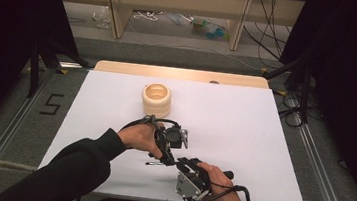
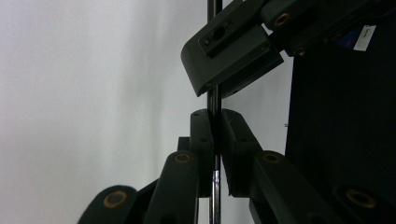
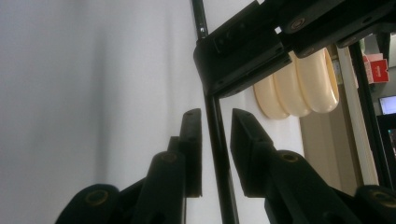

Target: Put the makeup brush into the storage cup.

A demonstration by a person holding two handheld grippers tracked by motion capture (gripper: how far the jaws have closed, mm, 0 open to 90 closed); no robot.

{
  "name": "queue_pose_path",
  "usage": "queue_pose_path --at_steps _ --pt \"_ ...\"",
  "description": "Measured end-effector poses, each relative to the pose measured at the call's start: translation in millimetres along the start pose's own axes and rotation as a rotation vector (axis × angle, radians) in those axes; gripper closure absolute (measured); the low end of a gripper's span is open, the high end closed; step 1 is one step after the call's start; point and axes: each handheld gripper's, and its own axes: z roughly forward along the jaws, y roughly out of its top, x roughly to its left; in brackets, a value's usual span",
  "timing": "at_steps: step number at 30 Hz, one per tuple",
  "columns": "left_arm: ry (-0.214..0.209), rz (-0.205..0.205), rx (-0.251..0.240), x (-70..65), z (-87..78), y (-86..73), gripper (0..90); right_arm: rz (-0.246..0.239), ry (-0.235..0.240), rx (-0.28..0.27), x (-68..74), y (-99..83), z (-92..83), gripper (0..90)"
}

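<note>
A thin dark rod (image 2: pixel 214 100) with a shiny lower stretch runs up between my left gripper's (image 2: pixel 215 114) jaws, which are shut on it. Farther along the same rod, my right gripper (image 2: pixel 215 77) straddles it. In the right gripper view the rod (image 3: pixel 215 140) stands between my right gripper's (image 3: pixel 215 114) jaws, with slivers of white showing on both sides, so the pads are not pressing. The left gripper (image 3: pixel 219 74) clamps the rod just beyond. In the high view both grippers meet near the table's front middle, the left gripper (image 1: pixel 167 154) above the right gripper (image 1: pixel 184 164).
A cream ribbed ring-shaped pot (image 1: pixel 156 99) stands on the white table sheet (image 1: pixel 243 137) behind the hands, and it shows again as the pot (image 3: pixel 299 79) past the left gripper's jaws. Dark curtains and floor rails flank the table.
</note>
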Motion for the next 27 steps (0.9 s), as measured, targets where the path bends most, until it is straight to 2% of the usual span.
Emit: queue_pose_path --at_steps 2,3,5,6,8,10,14,18,19,22,23,24,25,26,27 --pt "-0.001 0.002 0.001 0.0 0.3 0.1 83.5 -0.008 0.005 0.005 0.3 0.1 -0.1 76.5" --pt "-0.002 0.0 0.0 0.0 0.5 0.2 83.5 0.015 0.005 0.013 1.8 0.8 -0.5 76.8" --pt "-0.002 0.002 -0.002 0.0 1.0 0.3 83.5 -0.007 -0.001 0.008 0.7 1.3 -0.2 77.5" --pt "-0.001 0.002 -0.003 -0.1 1.1 0.5 83.5 0.003 0.001 0.015 1.7 1.5 -0.4 77.8" --pt "-0.001 0.003 -0.005 -0.4 1.4 0.5 83.5 -0.046 0.016 -0.006 -0.9 1.1 1.4 78.8" --pt "-0.004 0.001 -0.004 -0.1 1.2 0.4 83.5 -0.055 0.017 -0.005 -1.3 1.1 1.4 80.0" --pt "-0.007 -0.001 -0.006 -0.4 1.1 0.4 83.5 -0.044 0.015 0.009 -0.3 1.1 0.9 81.9" --pt "-0.008 -0.002 -0.007 -0.2 1.2 0.4 83.4 -0.013 0.02 0.028 3.2 1.9 0.8 83.7" --pt "-0.008 -0.002 -0.005 -0.3 1.3 0.5 83.4 -0.03 0.039 0.023 2.6 1.9 1.6 83.9" --pt "-0.012 -0.016 -0.012 0.0 1.4 0.7 82.3 -0.043 0.039 0.026 2.0 2.2 1.6 84.0" --pt "-0.008 -0.007 -0.016 1.0 0.4 1.0 81.1 -0.047 0.041 0.025 1.9 2.0 1.9 84.0" --pt "-0.018 -0.012 -0.026 0.7 -0.4 0.5 79.4 -0.051 0.048 0.023 2.0 1.8 2.4 84.0" --pt "-0.017 -0.022 -0.034 0.1 -1.6 0.1 77.3 -0.081 0.051 0.029 0.0 0.8 2.2 84.0" --pt "-0.015 -0.024 -0.037 0.6 -3.3 -0.6 74.6 -0.071 0.049 0.029 0.2 0.5 2.0 84.0" --pt "-0.012 -0.032 -0.046 0.6 -4.9 -1.5 73.2 -0.096 0.054 0.015 -1.7 -0.1 3.0 84.0"
